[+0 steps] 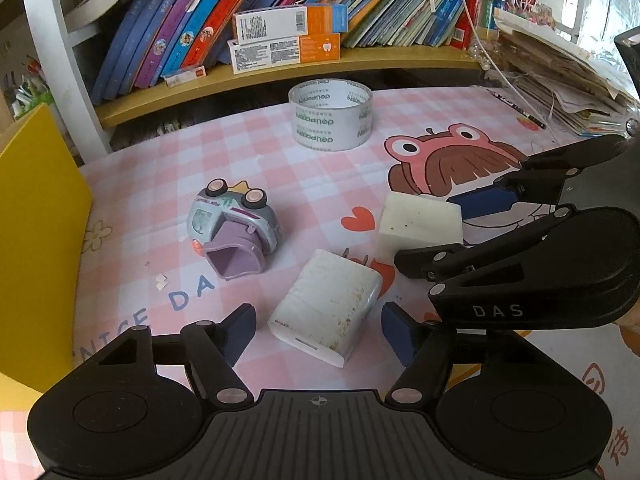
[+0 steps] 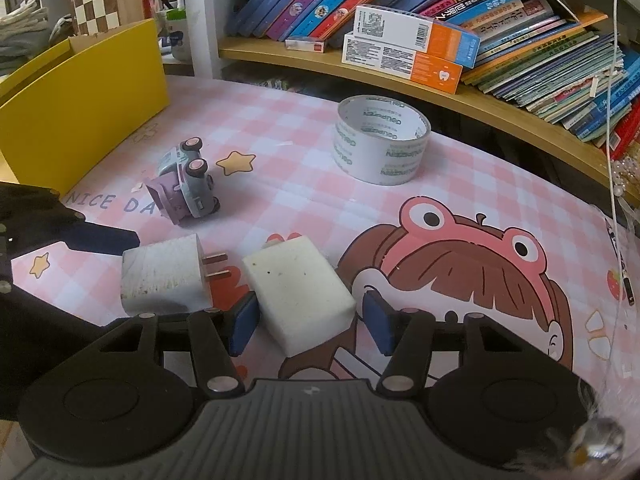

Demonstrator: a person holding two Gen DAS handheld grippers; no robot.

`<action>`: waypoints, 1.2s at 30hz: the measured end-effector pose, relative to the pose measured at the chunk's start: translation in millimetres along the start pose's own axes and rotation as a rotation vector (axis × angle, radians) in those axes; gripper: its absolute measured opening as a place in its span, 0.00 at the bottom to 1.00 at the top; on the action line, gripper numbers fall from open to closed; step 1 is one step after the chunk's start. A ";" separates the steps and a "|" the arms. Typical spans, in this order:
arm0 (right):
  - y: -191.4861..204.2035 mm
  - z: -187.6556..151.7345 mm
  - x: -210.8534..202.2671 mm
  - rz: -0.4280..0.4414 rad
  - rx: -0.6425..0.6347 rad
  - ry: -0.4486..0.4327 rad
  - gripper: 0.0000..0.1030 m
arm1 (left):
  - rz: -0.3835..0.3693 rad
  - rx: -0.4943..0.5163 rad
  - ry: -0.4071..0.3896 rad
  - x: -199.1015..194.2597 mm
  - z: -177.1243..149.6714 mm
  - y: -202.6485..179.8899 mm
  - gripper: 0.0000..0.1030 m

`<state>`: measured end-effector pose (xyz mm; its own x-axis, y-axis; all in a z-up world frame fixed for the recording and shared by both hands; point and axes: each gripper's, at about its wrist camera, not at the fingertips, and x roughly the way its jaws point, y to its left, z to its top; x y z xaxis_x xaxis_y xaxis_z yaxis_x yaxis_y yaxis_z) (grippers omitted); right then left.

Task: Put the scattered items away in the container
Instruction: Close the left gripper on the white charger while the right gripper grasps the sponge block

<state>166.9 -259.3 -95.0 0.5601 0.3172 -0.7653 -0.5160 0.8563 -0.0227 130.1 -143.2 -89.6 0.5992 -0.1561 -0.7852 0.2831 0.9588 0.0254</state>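
Note:
My left gripper [image 1: 318,334] is open, its blue pads standing on either side of a scuffed white plug adapter [image 1: 326,308] that lies flat on the pink checked mat. My right gripper [image 2: 312,324] is open too and straddles a cream adapter block [image 2: 298,292], with both pads close to its sides. In the right wrist view the white adapter [image 2: 164,276] shows its two prongs. A grey and purple toy car [image 1: 232,228] lies overturned to the left. A roll of clear tape [image 1: 331,114] stands further back. The yellow container [image 1: 36,240] is at the far left.
A wooden shelf [image 1: 280,76] packed with books and toothpaste boxes [image 1: 286,36] runs along the back of the table. A pile of papers [image 1: 560,76] sits at the back right. The yellow container's wall [image 2: 80,108] borders the mat's left side.

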 end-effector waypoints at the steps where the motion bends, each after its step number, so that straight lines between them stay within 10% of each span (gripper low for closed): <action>1: -0.4 0.2 0.4 0.002 0.001 0.001 0.54 | 0.000 0.001 0.001 1.1 0.4 0.2 0.68; 36: -0.6 1.9 -0.4 0.025 0.057 0.013 0.54 | 0.022 -0.188 -0.001 -52.9 -42.1 56.8 0.47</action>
<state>168.3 -259.2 -93.5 0.5390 0.3340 -0.7733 -0.4915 0.8702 0.0333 83.0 -70.5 -72.7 0.6045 -0.1350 -0.7851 0.1248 0.9894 -0.0741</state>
